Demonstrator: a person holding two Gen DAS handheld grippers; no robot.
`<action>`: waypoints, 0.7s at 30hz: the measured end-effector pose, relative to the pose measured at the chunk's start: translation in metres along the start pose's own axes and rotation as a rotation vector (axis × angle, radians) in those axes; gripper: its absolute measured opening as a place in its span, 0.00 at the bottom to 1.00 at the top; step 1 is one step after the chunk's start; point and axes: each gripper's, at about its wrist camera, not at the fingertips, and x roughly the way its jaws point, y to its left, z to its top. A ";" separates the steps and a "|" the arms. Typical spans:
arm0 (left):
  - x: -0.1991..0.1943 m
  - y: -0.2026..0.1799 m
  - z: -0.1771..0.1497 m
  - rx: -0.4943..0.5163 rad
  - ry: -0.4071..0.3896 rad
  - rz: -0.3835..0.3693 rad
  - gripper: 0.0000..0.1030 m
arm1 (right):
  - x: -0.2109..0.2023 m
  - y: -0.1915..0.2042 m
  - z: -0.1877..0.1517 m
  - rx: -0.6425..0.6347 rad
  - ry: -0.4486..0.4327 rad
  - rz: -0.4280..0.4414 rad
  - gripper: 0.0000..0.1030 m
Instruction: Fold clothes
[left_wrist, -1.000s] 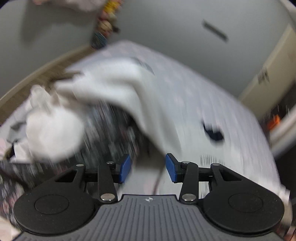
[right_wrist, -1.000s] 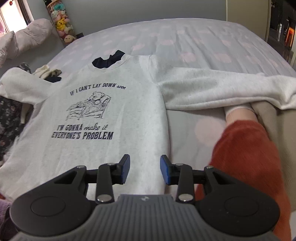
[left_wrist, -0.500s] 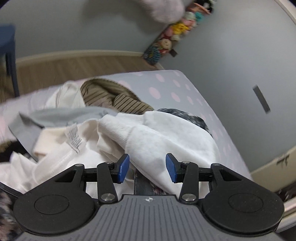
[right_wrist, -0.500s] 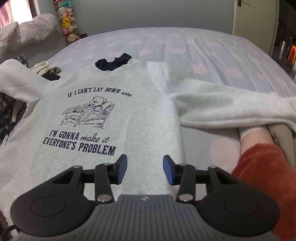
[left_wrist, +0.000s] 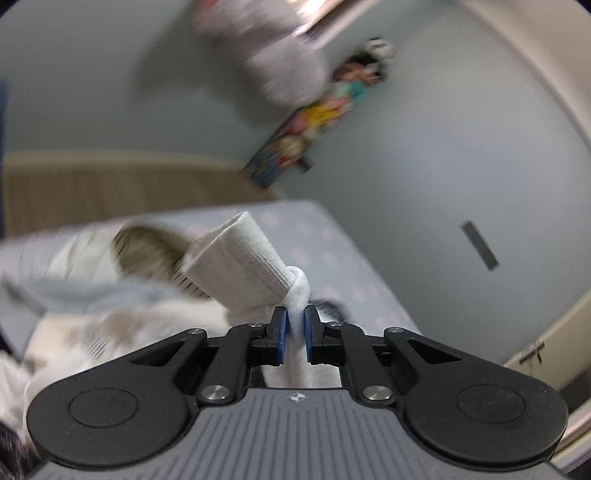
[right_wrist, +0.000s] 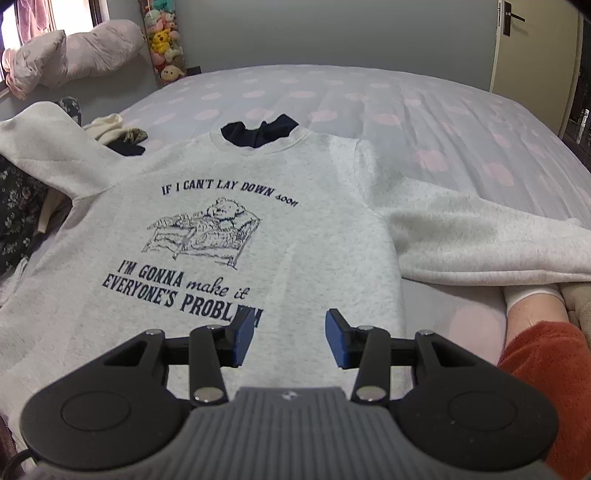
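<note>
Since 1 s ago left gripper (left_wrist: 294, 329) jaws closing onto sleeve cuff (left_wrist: 236, 264); right gripper (right_wrist: 290, 341) half-open, empty over sweatshirt (right_wrist: 229, 229). Carry cuff across chest w/o bunching.

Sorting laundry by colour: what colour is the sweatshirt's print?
Dark navy print on the light grey sweatshirt; right wrist view.

1. Your sweatshirt (right_wrist: 229, 236) at the centre is soft, matt, heathered cloth with flat dark print.
2. Its cuff (left_wrist: 240, 266), at 12 o'clock from your left gripper (left_wrist: 294, 325), is ribbed knit.
3. Your right gripper (right_wrist: 290, 341) has matt black plastic arms, smooth blue pads and shiny metal screws.
4. The bed sheet (right_wrist: 406, 103) at 1 o'clock is smooth, dotted cloth.
5. The sleeve (right_wrist: 546, 369) at 4 o'clock looks fuzzy, rust-coloured fleece.
</note>
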 end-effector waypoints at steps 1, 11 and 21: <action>-0.007 -0.018 0.001 0.042 -0.021 -0.031 0.03 | -0.001 -0.001 0.000 0.002 -0.007 0.005 0.45; -0.031 -0.186 -0.040 0.379 0.013 -0.227 0.00 | -0.010 -0.009 0.009 0.007 -0.090 0.034 0.46; -0.022 -0.140 -0.038 0.298 0.061 -0.025 0.17 | 0.012 -0.026 -0.013 0.101 -0.077 0.055 0.55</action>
